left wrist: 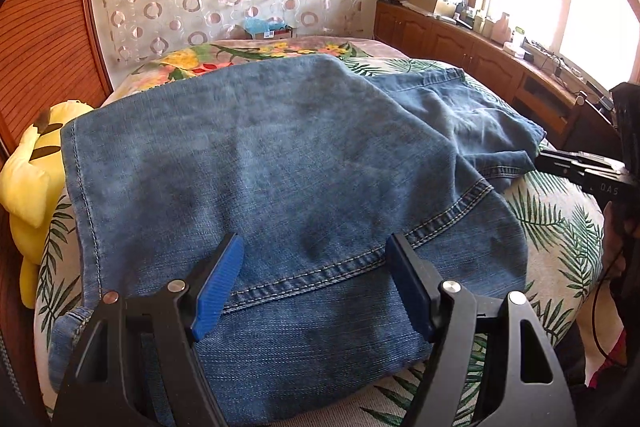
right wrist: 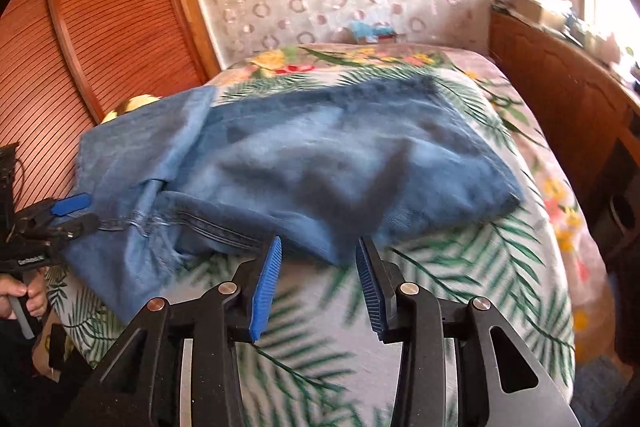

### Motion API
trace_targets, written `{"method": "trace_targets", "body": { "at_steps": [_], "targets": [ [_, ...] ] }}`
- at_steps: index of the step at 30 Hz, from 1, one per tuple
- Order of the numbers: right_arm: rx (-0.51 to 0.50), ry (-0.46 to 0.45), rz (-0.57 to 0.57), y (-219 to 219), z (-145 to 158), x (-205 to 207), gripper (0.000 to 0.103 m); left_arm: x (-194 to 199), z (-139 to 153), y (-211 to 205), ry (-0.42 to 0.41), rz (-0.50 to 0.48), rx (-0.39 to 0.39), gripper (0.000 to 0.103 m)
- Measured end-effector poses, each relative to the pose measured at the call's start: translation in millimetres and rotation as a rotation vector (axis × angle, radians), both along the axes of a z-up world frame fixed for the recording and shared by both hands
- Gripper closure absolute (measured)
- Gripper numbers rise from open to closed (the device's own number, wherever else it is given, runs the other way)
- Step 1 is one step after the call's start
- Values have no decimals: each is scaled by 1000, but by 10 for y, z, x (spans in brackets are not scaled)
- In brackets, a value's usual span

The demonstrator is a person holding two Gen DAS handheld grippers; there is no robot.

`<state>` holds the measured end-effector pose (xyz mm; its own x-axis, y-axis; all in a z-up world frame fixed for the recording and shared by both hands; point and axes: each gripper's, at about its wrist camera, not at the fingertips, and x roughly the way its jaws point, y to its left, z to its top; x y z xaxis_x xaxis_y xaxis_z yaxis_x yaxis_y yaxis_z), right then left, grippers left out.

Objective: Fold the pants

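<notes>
At the far left, a soft yellow plush toy (left wrist: 28, 183) with dark stripes sits squeezed between the ribbed reddish-brown wooden panel (left wrist: 44, 39) and the bed. The faded blue denim pants (left wrist: 260, 163) lie folded over on my palm-leaf-printed bedspread (left wrist: 560, 223), a smooth cotton-looking cover; the cloth is mottled and grainy, with double rows of pale stitching curving across it. My left gripper (left wrist: 316, 279) hangs over the near part of the denim with its ribbed blue pads (left wrist: 218, 291) spread wide, nothing pinched between them. To the right, the waistband end bunches into soft wrinkles. My right gripper (right wrist: 318, 291) hovers at the near edge of the pants, jaws parted over the bedspread, gripping nothing. Beyond, a carved brown wooden cabinet (left wrist: 460, 43) runs along under the bright window.
</notes>
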<state>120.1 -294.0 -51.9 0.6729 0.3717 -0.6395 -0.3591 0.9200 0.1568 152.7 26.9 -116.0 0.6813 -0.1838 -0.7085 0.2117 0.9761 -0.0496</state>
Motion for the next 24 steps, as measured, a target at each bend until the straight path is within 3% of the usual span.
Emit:
{"method": "trace_targets", "body": {
  "at_steps": [6, 11, 13, 14, 16, 24],
  "targets": [
    [-69, -31, 68, 210, -17, 97, 63, 2, -41, 34, -3, -4, 3, 27],
    [-137, 12, 126, 274, -190, 220, 63, -5, -40, 66, -6, -8, -7, 27],
    [-127, 19, 137, 231, -197, 214, 73, -6, -37, 79, -6, -6, -12, 27],
    [-123, 20, 140, 216, -184, 225, 88, -1, -33, 74, -7, -5, -13, 27],
    [-124, 22, 150, 153, -167, 195, 96, 10, -26, 52, -7, -3, -16, 27],
    [-75, -3, 149, -140, -48, -222, 100, -51, 141, 13, -18, -20, -35, 27]
  ]
}}
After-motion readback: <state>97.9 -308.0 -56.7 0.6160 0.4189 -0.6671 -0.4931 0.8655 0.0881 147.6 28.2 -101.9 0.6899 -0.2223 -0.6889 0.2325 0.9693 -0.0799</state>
